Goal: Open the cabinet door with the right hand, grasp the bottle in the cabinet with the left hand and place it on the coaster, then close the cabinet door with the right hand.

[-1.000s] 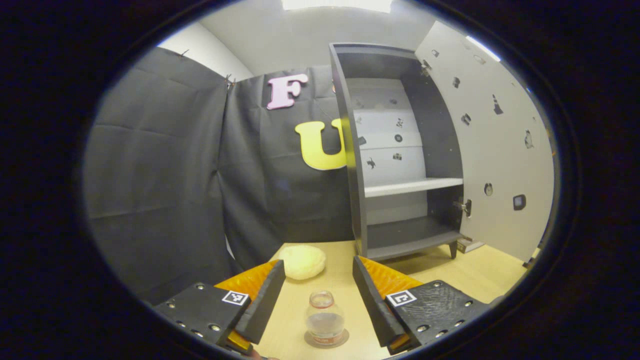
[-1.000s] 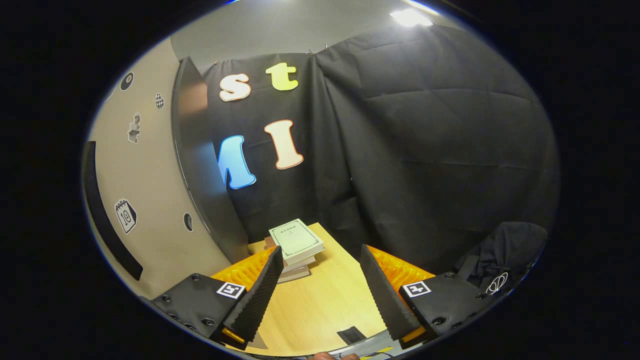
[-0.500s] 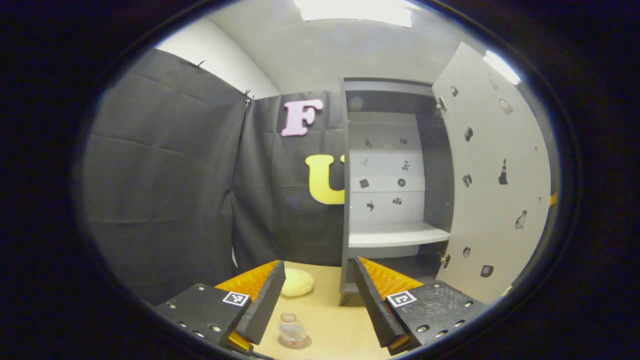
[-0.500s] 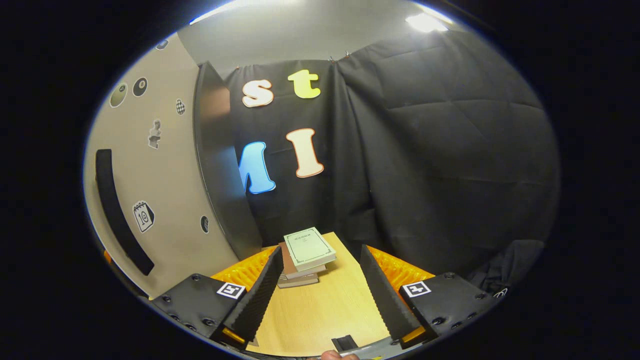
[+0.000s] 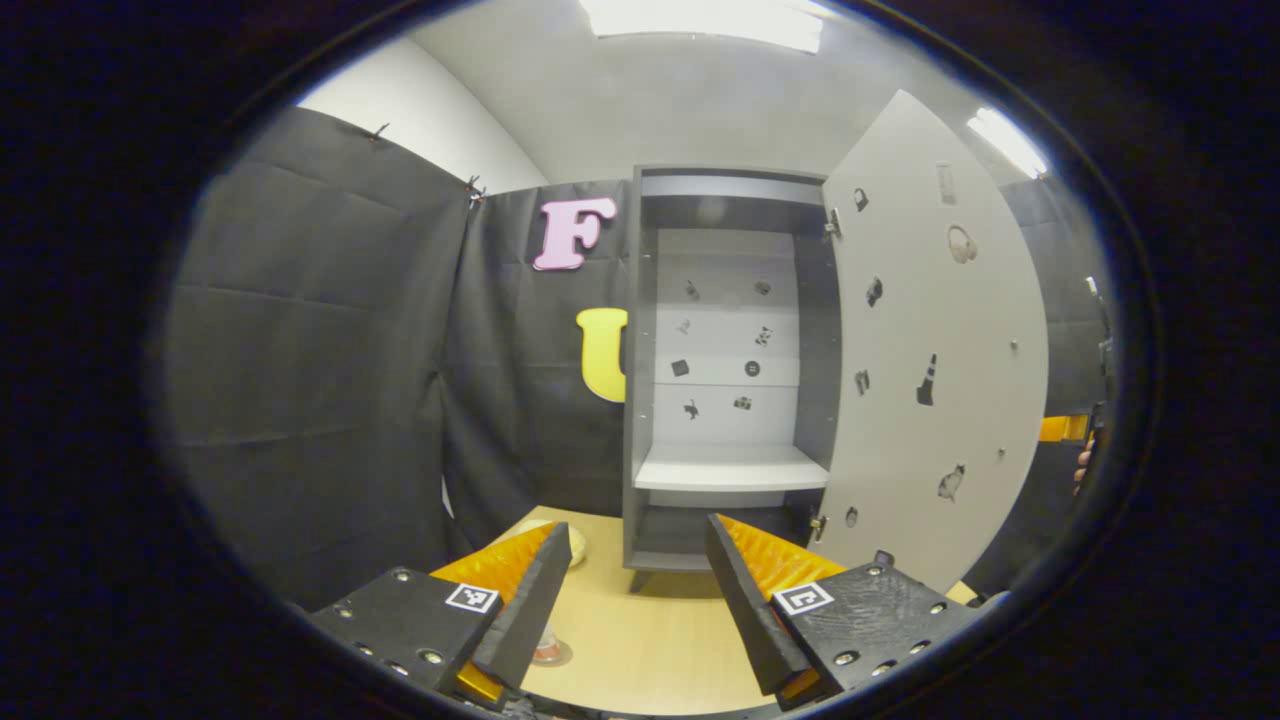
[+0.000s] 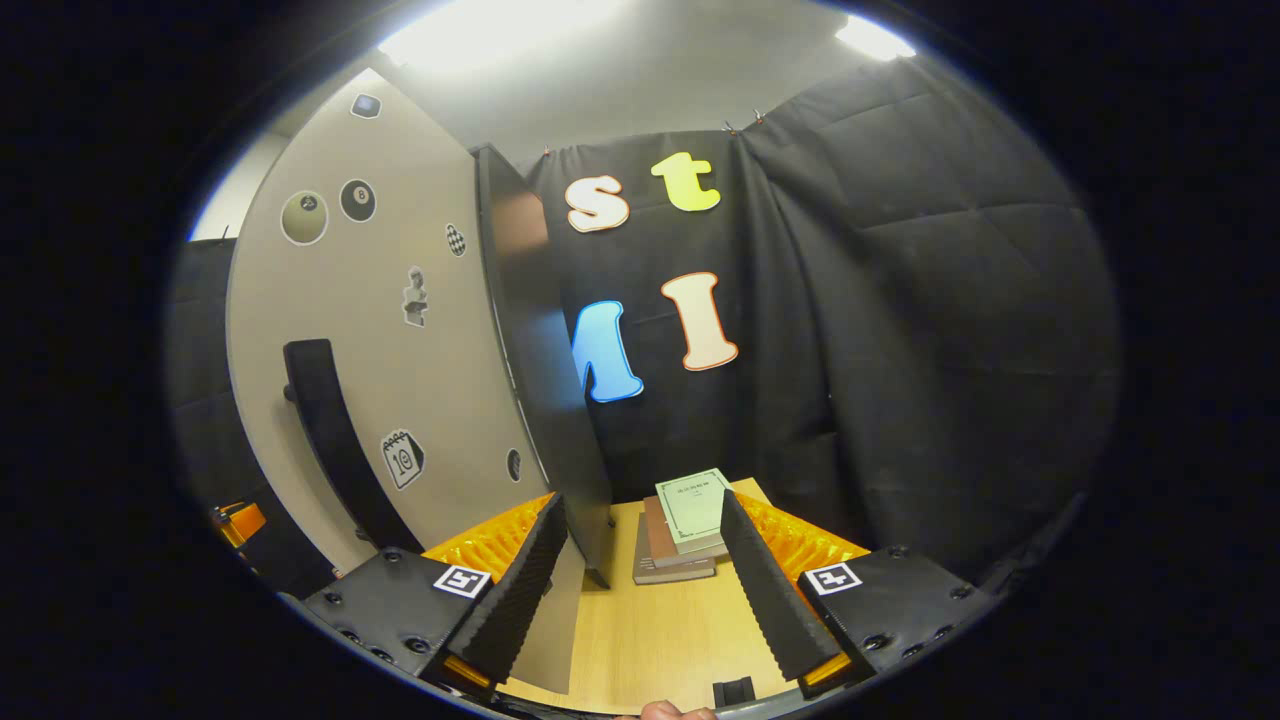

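The grey cabinet (image 5: 636, 400) stands open with bare shelves (image 5: 730, 468), its pale door (image 5: 940, 330) swung out to the right. Low in the left gripper view, the small clear bottle (image 5: 547, 645) stands on the coaster (image 5: 556, 659), mostly hidden behind my left finger. My left gripper (image 5: 635, 610) is open and holds nothing, set back from the bottle. My right gripper (image 6: 640, 600) is open too, facing the door's outer face (image 6: 400, 380) with its black handle (image 6: 325, 440) to the left of it. An orange part of the right gripper (image 5: 1062, 428) shows past the door's edge.
A pale yellow round pad (image 5: 575, 542) lies on the wooden table (image 5: 650, 640) left of the cabinet. A stack of books (image 6: 688, 520) sits on the table beyond the right gripper, beside the cabinet's side wall (image 6: 545, 380). Black cloth closes the booth.
My left gripper has drawn back and up from the bottle, which stays on the coaster. My right gripper has backed off and turned left, bringing the door's handle more into view.
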Tool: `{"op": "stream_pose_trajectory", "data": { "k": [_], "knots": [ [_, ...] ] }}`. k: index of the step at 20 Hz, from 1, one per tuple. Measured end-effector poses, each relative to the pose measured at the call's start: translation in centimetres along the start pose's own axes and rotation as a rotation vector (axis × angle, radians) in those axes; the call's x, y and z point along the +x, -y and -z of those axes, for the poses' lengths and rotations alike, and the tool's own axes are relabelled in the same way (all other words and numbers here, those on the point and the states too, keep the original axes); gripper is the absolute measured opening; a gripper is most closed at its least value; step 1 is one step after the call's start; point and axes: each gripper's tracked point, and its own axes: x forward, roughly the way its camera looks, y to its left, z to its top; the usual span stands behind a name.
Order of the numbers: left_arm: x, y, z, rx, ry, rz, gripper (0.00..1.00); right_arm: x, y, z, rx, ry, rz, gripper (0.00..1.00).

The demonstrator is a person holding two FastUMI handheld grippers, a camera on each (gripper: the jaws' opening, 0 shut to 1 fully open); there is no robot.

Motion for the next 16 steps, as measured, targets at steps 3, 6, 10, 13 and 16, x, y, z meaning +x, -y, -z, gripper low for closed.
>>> {"op": "stream_pose_trajectory", "data": {
  "k": [3,6,10,13,16],
  "knots": [
    [0.0,0.8,0.4,0.016,-0.016,0.019,0.82,0.0,-1.5,-0.5,-0.003,0.011,-0.053,0.93],
    [0.4,0.3,0.7,0.005,-0.023,0.029,0.81,-0.1,-2.8,-1.4,-0.02,0.028,-0.09,0.93],
    [1.8,-2.0,1.4,-0.011,-0.036,0.031,0.81,0.0,-3.2,-2.9,-0.076,0.056,-0.098,0.97],
    [2.6,-4.5,1.3,-0.028,-0.034,0.025,0.82,-0.2,-2.7,-3.0,-0.131,0.062,-0.057,0.91],
    [3.1,-6.9,1.1,-0.027,-0.023,0.022,0.84,-0.5,-2.6,-2.8,-0.152,0.062,-0.024,0.91]
  ]
}}
